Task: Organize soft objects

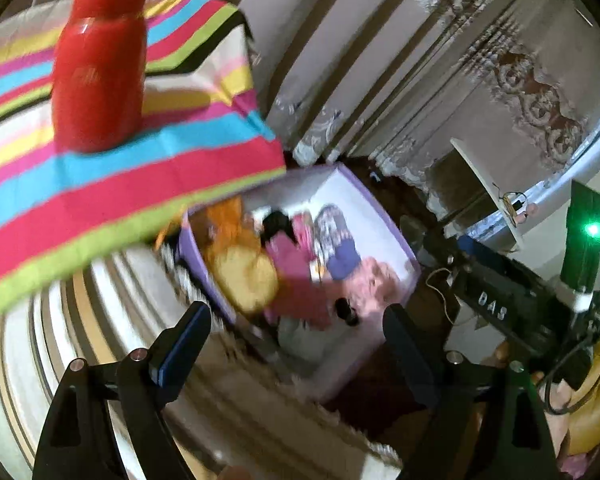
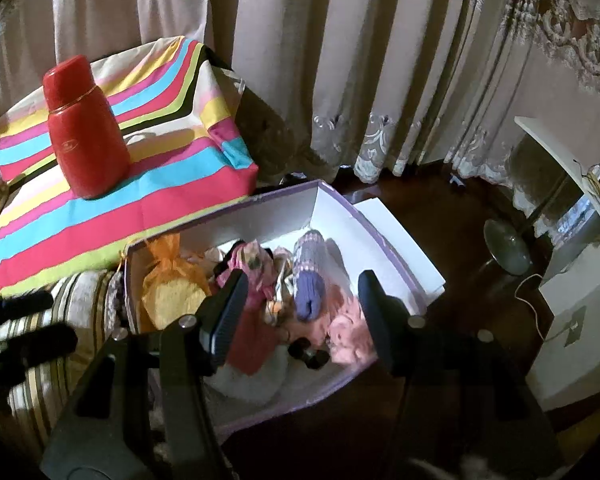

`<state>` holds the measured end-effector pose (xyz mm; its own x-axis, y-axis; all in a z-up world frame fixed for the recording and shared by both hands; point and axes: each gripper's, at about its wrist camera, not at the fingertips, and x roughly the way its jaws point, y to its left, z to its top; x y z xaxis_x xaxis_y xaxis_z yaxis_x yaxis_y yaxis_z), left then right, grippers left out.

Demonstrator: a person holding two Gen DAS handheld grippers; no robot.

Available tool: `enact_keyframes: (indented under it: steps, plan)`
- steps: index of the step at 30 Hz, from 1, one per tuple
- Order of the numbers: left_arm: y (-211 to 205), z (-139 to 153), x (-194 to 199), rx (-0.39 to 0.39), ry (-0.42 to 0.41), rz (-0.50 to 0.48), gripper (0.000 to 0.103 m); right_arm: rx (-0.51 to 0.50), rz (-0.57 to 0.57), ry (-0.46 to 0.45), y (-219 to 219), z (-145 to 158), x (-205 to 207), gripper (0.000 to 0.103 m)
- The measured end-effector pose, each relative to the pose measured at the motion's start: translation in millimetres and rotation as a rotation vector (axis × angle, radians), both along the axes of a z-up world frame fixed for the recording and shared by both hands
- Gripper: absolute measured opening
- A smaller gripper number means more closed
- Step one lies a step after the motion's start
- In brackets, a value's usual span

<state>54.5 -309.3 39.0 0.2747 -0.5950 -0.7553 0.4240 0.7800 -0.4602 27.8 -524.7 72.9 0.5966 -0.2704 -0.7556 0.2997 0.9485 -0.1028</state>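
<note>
Both grippers hover empty above the lilac box, left gripper spread wide, right gripper parted over the purple knit roll and pink plush mid-box, so a careless dip could snag neighbours.

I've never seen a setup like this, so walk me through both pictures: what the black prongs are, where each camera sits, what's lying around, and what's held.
No robot here: a person carries a hand-held gripper in each hand, each with a fisheye camera looking along its two fingers. One picture is from the left gripper, the other from the right gripper. Both sets of jaws are open and hold nothing. Below them a purple box holds soft things: an orange pouch, a purple knit, pink cloth. A red flask stands on a striped cloth.
</note>
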Motion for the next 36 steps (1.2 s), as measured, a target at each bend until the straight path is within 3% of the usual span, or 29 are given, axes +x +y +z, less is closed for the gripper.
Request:
enact_keyframes:
  steps: [5, 9, 15, 36]
  plan:
    - [9, -22, -13, 0.030, 0.066, 0.050, 0.089, -0.003, 0.001, 0.007, 5, -4, -14, 0.062]
    - [12, -23, -13, 0.006, 0.051, 0.070, 0.092, -0.003, -0.002, 0.017, 4, -9, -20, 0.062]
    - [9, -26, -10, 0.035, 0.042, 0.103, 0.092, 0.015, -0.001, 0.030, 2, -15, -23, 0.062]
    - [6, -30, -8, 0.055, 0.049, 0.106, 0.092, 0.023, 0.004, 0.040, 1, -18, -21, 0.062]
